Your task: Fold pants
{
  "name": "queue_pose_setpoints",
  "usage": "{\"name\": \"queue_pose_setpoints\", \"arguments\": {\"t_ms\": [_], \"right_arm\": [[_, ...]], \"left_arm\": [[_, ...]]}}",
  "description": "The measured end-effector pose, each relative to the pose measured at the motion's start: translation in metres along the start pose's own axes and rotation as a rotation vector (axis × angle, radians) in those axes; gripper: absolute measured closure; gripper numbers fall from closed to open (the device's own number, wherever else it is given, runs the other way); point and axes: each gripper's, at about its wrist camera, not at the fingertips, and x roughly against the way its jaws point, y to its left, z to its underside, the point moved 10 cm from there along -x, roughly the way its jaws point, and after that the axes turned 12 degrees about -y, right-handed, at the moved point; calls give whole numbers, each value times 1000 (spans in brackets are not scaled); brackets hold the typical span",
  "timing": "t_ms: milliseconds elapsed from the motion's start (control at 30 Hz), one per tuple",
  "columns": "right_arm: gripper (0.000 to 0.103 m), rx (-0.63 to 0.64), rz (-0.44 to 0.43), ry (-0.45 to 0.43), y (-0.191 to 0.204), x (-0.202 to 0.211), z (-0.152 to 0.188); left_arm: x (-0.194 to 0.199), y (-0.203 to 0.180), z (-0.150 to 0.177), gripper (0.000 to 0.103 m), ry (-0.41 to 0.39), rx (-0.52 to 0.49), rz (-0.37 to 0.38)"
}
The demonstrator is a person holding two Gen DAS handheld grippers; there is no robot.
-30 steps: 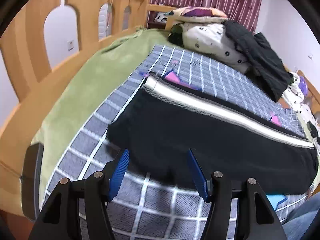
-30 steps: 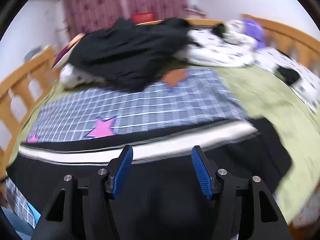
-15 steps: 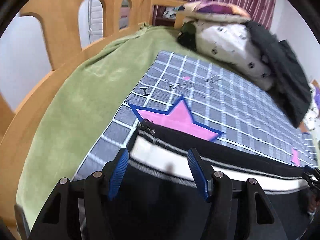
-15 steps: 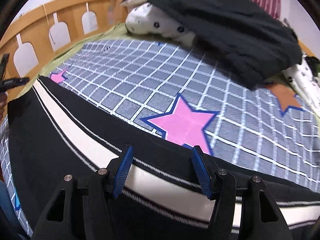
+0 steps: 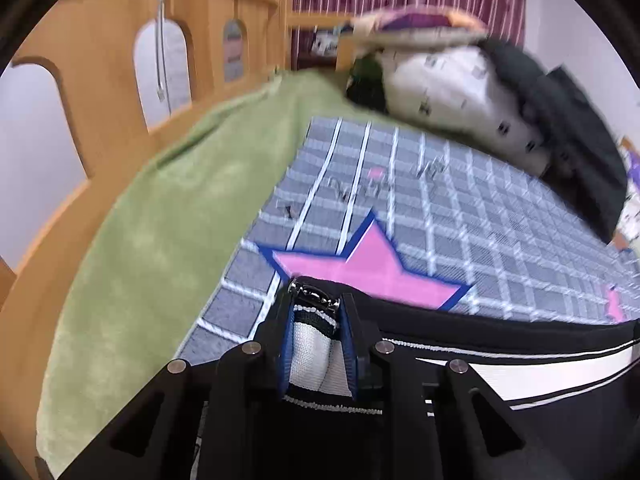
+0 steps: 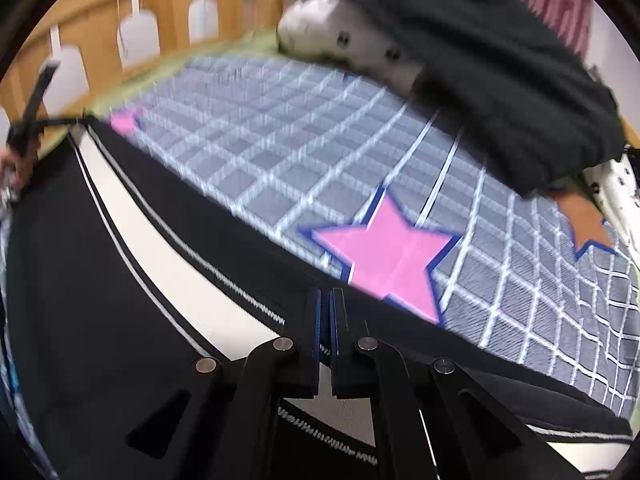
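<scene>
Black white-striped pants (image 6: 120,280), seemingly flat

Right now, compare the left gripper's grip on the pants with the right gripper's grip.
The left gripper pinches a thick bunched wad at the zippered end of the pants, so its jaws stand visibly apart; the right gripper clamps thin fabric along the far edge of the pants, jaws nearly touching. White stripe fills the left's bite; the right bites black cloth beside the stripe. Both are shut on the same pants.

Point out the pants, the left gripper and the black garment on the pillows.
pants (image 6: 92,300): right wrist view, black leg panel.
left gripper (image 5: 318,312): left wrist view, between the fingertips, shut on the striped edge.
black garment (image 6: 480,64): right wrist view, its middle.
</scene>
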Motion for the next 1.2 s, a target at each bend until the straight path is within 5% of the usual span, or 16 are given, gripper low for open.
{"name": "queue_pose_setpoints", "arguments": {"t_ms": [100,233,367,467,533,567,667,733,900,1067,1200], "right_arm": [[100,-35,-10,-88,-6,17,-21],[100,-66,8,-11,-14,-21,-4],[93,-85,64,8,-15,-38,9],[81,-137,95,-36,-25,-10,1],[59,-168,139,-99,-45,21,2],[58,-180,166,-113,-57,32,6],[64,-219,258,-74,-91,39,31],[74,-288,302,55,-113,18,64],[74,-335,340,28,-118,26,50],[70,-322,339,5,-95,54,38],[56,-338,327,-44,-71,93,24]], "left_arm": [[-5,7,-5,83,-2,40,5],[-41,13,24,81,115,74,-32],[-34,17,21,54,105,66,-92],[-13,17,13,48,78,60,-84],[-3,11,12,37,55,36,-57],[-2,5,14,35,53,13,-53],[-21,-9,32,34,109,-69,-87],[-35,-8,44,33,157,-109,-151],[-19,-13,34,34,151,-96,-143],[36,-31,14,34,107,-95,-89],[84,-49,0,34,48,-125,-68]]}}
